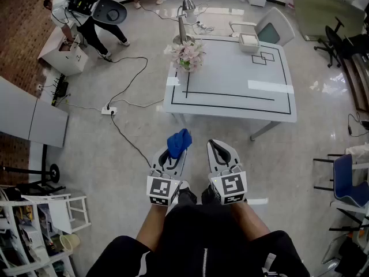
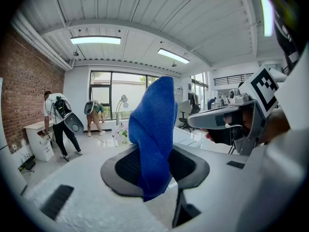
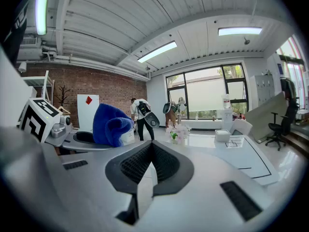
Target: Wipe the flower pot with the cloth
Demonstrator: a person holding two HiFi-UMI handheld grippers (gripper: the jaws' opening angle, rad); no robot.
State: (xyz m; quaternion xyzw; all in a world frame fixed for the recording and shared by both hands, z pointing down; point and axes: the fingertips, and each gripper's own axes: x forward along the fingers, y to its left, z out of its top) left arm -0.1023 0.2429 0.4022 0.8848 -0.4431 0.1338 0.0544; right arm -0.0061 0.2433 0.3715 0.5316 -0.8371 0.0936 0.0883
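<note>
Near the person's body, low over the grey floor (image 1: 104,166), the two grippers are held side by side and do not touch each other. The left gripper (image 1: 170,156) has its jaws closed on a blue cloth (image 2: 155,129). The cloth is bunched, it stands up out of the jaws and a short end hangs below them. The right gripper (image 3: 150,164) carries nothing, and its jaws are pressed together at the tips. Both grippers point toward a white tabletop (image 1: 230,77) with black lines on it, which stands well apart from them across a strip of floor. The flower pot (image 1: 187,57) stands on the far left part of this tabletop, close to the left edge, and its pink and white flowers hide most of the pot from above. A small white box (image 1: 249,41) sits near the far edge of the tabletop, to the right of the flowers. A desk lamp (image 1: 185,7) rises just behind the flower pot. On the floor to the left of the table lies a power strip (image 1: 109,110) with cables running from it. Farther back on the left, a person (image 1: 75,7) bends over a low white cabinet (image 1: 64,55).
</note>
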